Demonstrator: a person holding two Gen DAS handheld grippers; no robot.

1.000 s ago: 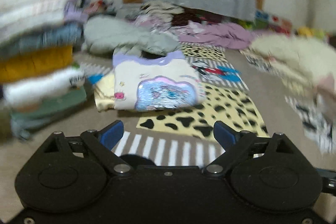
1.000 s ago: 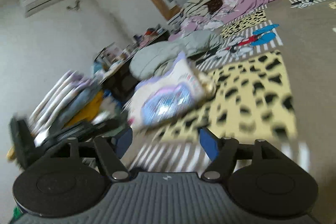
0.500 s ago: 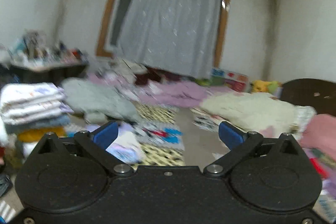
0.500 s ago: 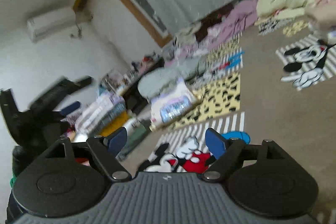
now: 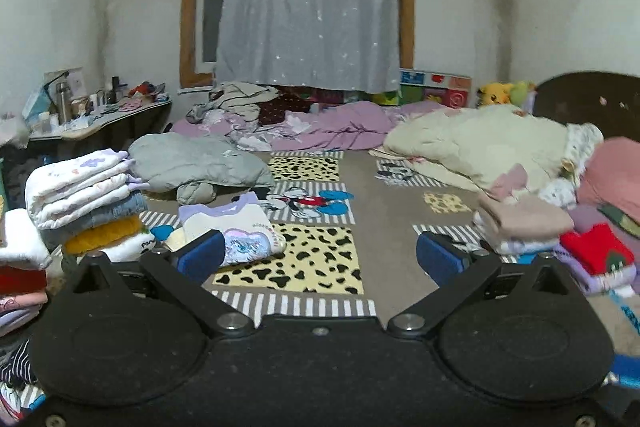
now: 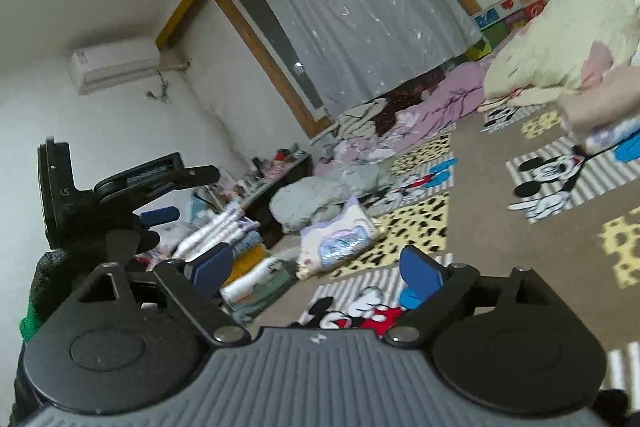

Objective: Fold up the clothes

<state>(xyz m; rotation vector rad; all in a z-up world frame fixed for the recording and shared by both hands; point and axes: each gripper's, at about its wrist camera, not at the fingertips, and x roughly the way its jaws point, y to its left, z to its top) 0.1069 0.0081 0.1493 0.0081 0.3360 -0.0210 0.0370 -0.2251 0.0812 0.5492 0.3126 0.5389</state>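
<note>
A folded white shirt (image 5: 236, 231) with a lilac collar and a printed picture lies on the patterned mat (image 5: 320, 259), apart from both grippers. My left gripper (image 5: 320, 257) hangs above the mat, open, nothing between its blue pads. In the right wrist view the same shirt (image 6: 340, 239) lies ahead. My right gripper (image 6: 316, 269) is raised over the mat (image 6: 472, 227); its jaws are opening and hold nothing. The left gripper (image 6: 180, 193) shows at the left of that view, held by a gloved hand.
A tall stack of folded clothes (image 5: 84, 195) stands left of the shirt, and another folded pile (image 5: 524, 223) lies at the right. Behind are a grey garment heap (image 5: 192, 167), purple bedding (image 5: 320, 131), a cream quilt (image 5: 480, 143) and a cluttered low table (image 5: 100, 119).
Both grippers have risen and drawn back from the folded shirt, which now looks smaller and farther off. The right jaws have spread wider. Both views now take in more of the room.
</note>
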